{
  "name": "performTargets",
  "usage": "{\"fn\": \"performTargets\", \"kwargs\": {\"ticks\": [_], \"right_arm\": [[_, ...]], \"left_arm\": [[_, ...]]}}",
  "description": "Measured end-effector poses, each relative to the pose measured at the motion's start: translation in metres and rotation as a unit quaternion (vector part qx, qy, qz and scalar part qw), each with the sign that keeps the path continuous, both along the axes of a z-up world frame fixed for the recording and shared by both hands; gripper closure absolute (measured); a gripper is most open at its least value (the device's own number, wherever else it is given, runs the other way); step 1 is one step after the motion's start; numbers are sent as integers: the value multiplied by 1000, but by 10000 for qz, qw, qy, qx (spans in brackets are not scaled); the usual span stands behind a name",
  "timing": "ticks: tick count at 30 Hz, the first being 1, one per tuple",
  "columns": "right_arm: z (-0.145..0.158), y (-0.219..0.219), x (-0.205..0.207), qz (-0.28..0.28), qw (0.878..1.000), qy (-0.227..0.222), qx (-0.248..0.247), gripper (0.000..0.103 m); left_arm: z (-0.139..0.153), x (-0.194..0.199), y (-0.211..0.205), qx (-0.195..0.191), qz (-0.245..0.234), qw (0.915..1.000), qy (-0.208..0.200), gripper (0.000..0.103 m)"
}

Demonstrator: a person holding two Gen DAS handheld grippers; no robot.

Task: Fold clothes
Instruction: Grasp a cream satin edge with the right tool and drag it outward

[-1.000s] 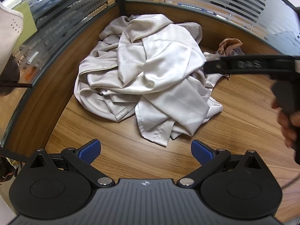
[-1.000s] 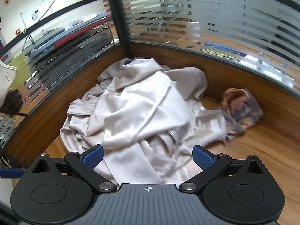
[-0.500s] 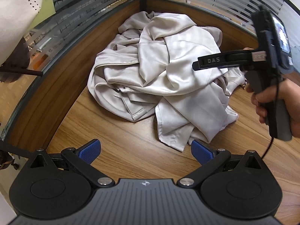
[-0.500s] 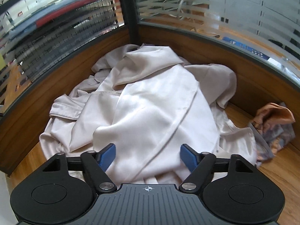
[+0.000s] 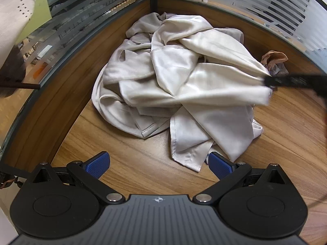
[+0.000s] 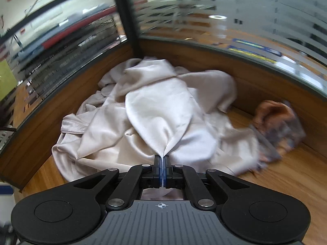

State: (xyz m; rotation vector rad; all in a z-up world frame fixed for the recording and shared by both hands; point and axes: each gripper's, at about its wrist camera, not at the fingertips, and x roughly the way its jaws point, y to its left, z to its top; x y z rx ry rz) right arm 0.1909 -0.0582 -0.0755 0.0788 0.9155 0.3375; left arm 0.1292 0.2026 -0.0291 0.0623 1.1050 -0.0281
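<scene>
The right gripper (image 6: 162, 170), whose fingers had stood wide half a second earlier, was seen clamped on a fold of the cream garment (image 5: 184, 85), which was drawn taut toward the right from a crumpled heap in the far corner of the wooden desk (image 5: 132, 163); unfolding was judged under way. The left gripper (image 5: 159, 163) was held wide apart, nearer; no containers were visible.

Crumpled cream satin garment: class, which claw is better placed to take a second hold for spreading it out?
Left. The left claw is open beside the crumpled cream satin garment; the right claw is shut on it.
</scene>
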Motion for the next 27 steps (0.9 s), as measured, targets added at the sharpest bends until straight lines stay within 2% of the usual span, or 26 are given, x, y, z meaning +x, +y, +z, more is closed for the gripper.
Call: {"fn": "performTargets", "kwargs": {"ticks": [5,11,19,25,27], "right_arm": [[6,-52,-39,-428,9990,74,-61,100],[-4,-114,-84,-1002,9938,327,-348,100],[-29,-197,-146,-1833,9766,792,-792,101],[-47,-250,-191,-2327,9602,1209,-959,101],[-47,-260,-203,-2427,9575,1294,-864,100]], "left_arm": [[0,0,-15,-2,-124,9999,-43,0],[-3,-6,-41,31,-367,9993,-91,0],[-15,-24,-82,21,-680,9977,-18,0],[-27,-37,-110,-26,-957,9954,36,0],[-32,-40,-119,-59,-1096,9939,117,0]]}}
